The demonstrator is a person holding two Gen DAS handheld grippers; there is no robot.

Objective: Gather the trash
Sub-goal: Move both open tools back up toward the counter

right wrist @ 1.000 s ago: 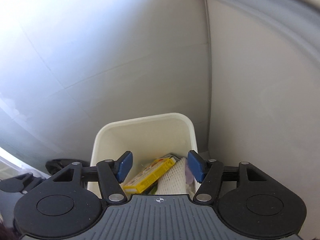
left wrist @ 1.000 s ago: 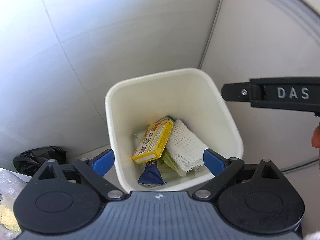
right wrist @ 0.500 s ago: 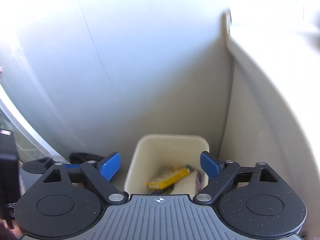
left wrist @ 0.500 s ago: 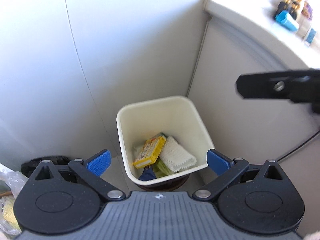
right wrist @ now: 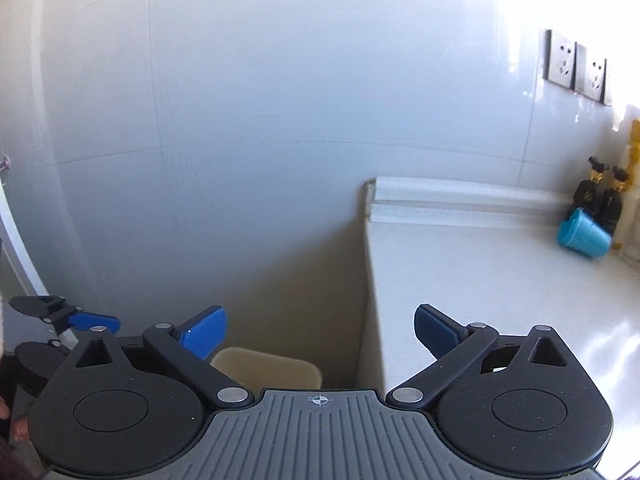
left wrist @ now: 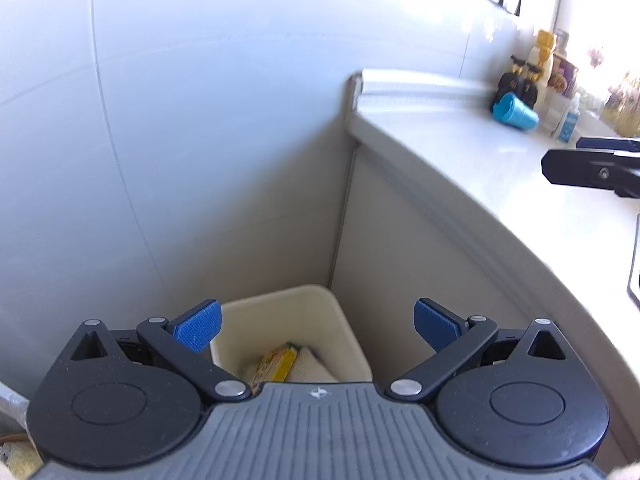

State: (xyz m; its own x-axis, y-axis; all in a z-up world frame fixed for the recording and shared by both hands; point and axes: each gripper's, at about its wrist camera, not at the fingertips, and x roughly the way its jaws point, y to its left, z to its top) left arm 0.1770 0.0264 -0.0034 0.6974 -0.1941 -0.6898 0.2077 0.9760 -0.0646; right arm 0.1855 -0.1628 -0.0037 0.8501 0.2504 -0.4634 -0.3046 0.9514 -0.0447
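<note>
Below both grippers, 6 o'clock: cream trash bin [left wrist: 288, 312] in wall-cabinet corner, holding yellow box [left wrist: 278, 364] and white foam net [left wrist: 310, 370]. Left gripper [left wrist: 316, 324] wide, empty; right gripper [right wrist: 320, 328] wide, empty. Tabletop [right wrist: 460, 280] at 3 o'clock; tipped blue cup [right wrist: 582, 238] possibly remaining trash. Versus earlier: both grippers risen, bin farther, tabletop revealed.

White countertop [right wrist: 500, 276], blue cup [right wrist: 583, 238] tipped on its side by two dark bottles [right wrist: 598, 200], wall sockets [right wrist: 576, 66] on grey tiled wall [right wrist: 280, 100].
</note>
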